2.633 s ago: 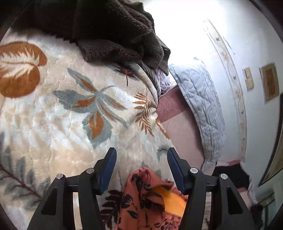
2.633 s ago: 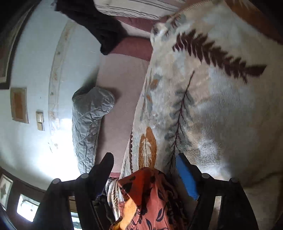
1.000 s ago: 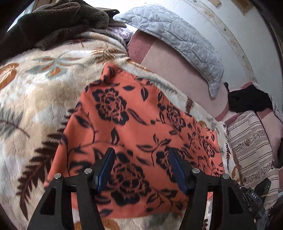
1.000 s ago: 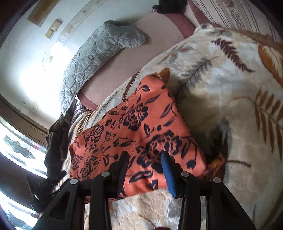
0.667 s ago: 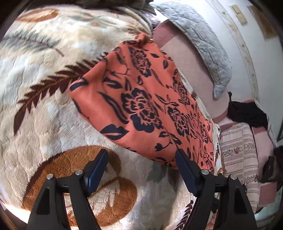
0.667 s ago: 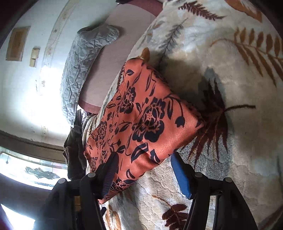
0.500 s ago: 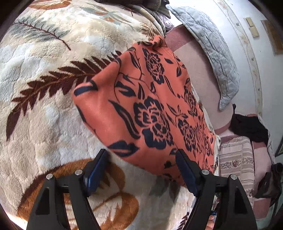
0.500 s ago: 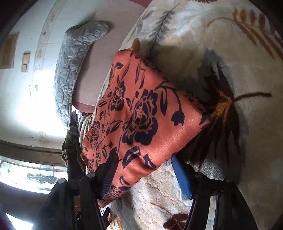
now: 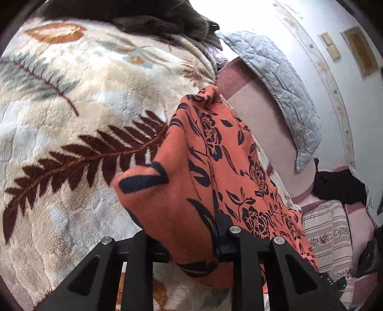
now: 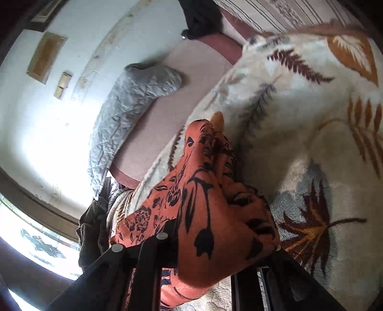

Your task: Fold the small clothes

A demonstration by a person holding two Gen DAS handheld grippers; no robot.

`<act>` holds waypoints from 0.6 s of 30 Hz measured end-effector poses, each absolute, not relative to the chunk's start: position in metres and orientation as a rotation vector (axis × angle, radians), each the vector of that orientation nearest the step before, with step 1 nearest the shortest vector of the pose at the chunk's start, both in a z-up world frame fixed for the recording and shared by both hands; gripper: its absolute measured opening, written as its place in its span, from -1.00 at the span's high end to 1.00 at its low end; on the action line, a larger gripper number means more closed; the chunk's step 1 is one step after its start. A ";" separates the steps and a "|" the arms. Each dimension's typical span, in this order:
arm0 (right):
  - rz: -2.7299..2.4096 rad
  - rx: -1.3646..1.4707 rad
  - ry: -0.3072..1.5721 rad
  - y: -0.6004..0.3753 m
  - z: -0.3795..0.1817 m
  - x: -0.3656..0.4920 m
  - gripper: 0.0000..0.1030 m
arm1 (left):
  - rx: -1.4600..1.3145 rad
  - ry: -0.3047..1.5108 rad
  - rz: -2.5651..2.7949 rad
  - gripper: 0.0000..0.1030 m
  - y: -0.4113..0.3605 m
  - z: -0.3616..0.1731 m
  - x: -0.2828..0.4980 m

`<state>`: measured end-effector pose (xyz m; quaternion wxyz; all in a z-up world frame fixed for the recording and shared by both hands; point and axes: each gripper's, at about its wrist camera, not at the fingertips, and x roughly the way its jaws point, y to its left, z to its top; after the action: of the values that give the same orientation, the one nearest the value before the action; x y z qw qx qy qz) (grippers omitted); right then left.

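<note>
Both hand-held grippers are closing on the same orange cloth with a black flower print, one at each near corner. The left hand-held gripper [image 9: 191,241] has its jaws drawn narrow with the cloth [image 9: 191,203] bunched between them; the fabric drapes over the fingertips, so the pads themselves are hidden and only the black finger bodies and their screws show. The right hand-held gripper [image 10: 222,253] is likewise narrowing on the cloth [image 10: 215,210], which balloons over the jaws and covers them almost wholly — one dark finger shows at the left, the other is a blurred edge at the right.

Each gripper points forward and downward at the bed. In the left wrist view the picture is rolled a little, the bed's far edge slanting up to the left. The right wrist view is tilted more and smeared along its upper right, so the leaf patterns there are soft.

From the held corners the cloth is lifted off the cream blanket with fern and leaf patterns [image 9: 71,143] and runs away to a far corner near the blanket's edge, where it still lies on the bed. How many layers it has I cannot tell.

Beyond the blanket lie a pink sheet [image 9: 263,119], a grey quilted pillow [image 9: 282,79] against the white wall, a dark brown fleece [image 9: 155,19] cut off at the top, a striped cushion [image 9: 328,234] and a black garment [image 9: 340,186].
</note>
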<state>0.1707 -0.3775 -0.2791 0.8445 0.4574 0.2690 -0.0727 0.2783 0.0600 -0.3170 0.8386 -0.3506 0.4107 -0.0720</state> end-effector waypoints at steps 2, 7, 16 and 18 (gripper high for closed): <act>-0.182 0.960 0.540 -0.381 -0.271 0.147 0.72 | -0.733 0.877 -0.210 0.53 0.056 -0.313 0.271; -0.262 0.982 0.748 -0.413 -0.296 0.123 0.63 | -0.605 1.032 -0.257 0.50 0.037 -0.325 0.248; -0.515 1.003 0.511 -0.466 -0.264 0.034 0.02 | -0.297 0.822 -0.024 -0.09 0.056 -0.268 0.205; -0.501 0.877 0.474 -0.455 -0.243 0.034 0.02 | -0.181 0.754 -0.002 -0.15 0.047 -0.257 0.201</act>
<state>0.0339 -0.4553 -0.2430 0.8485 0.4162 0.2248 -0.2375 0.2006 0.0466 -0.2574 0.9258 -0.0881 0.3675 -0.0009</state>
